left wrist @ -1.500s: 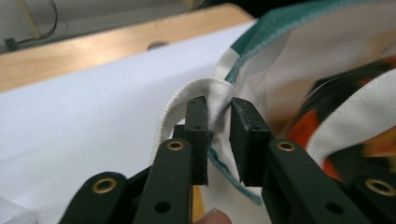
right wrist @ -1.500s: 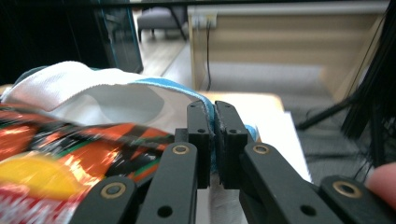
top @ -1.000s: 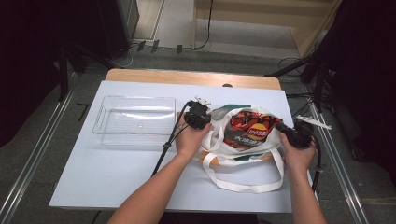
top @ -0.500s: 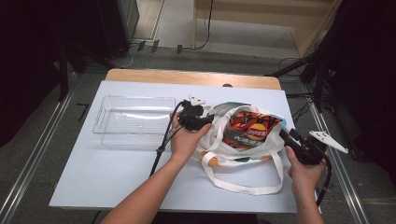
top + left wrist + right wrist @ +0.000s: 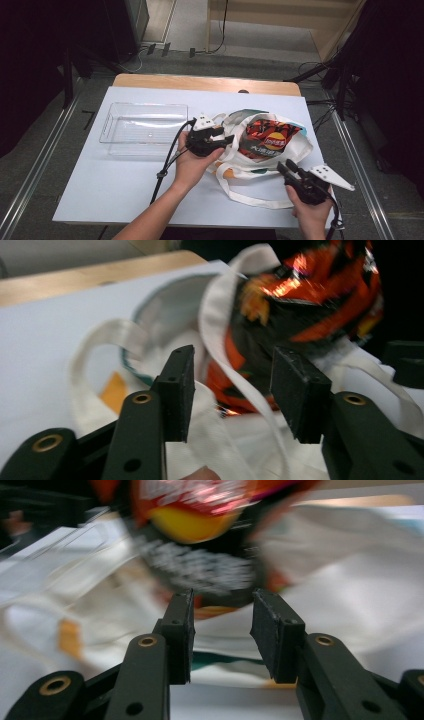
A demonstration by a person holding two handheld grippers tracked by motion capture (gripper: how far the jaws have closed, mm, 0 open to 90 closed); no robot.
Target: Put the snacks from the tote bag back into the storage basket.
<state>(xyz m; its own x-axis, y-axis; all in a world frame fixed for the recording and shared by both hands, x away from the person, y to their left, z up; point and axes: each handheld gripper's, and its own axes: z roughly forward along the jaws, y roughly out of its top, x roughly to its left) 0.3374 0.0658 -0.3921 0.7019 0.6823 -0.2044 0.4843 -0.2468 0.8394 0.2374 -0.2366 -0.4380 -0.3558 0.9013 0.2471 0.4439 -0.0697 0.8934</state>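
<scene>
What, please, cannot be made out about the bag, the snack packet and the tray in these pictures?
- Snack packet: its lower part is hidden inside the cloth bag in the high view; its print is smeared by motion blur in the right gripper view.
- Bag's inside: covered by its own cloth and the packet.
- Clear tray: its see-through walls are hard to trace in the high view.
- Left hand-held gripper: whether its tips touch the bag cannot be told.

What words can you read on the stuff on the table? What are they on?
None can be read for sure.
Chip bag: a round yellow and red logo and white lettering, too small and blurred to read.
Cloth bag: coloured patches, no readable words.
Clear tray: no writing visible.
</scene>
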